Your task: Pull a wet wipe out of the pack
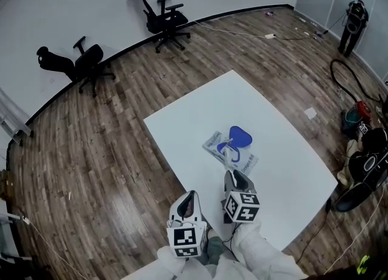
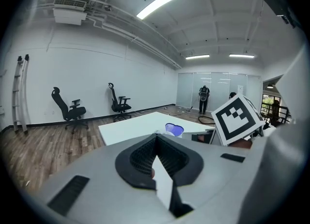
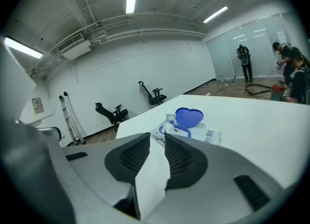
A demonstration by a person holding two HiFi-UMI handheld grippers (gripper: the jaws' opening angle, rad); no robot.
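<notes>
Between the jaws of your right gripper there is a narrow gap. As far as I can judge, the white showing through it is the table, so the gripper is parted and holds nothing. Your left gripper has its tips pressed together on nothing and hangs back at your near side, at about 8 o'clock from the right one.

Just beyond the right tips, at 12 o'clock, a tuft of wet wipe stands up out of the pack's opening. It is close to the tips, but I cannot tell whether it touches them. The pack lies flat on the table around that tuft, with its long axis running from 10 o'clock to 4 o'clock in the head view. Its blue lid is flipped open on the far side, at 12 o'clock from the opening.

From the left gripper the pack sits at 1 o'clock and farther off, so the right gripper is the nearer one. The coming move likely turns on sliding those parted jaws straight ahead around the tuft and closing.
</notes>
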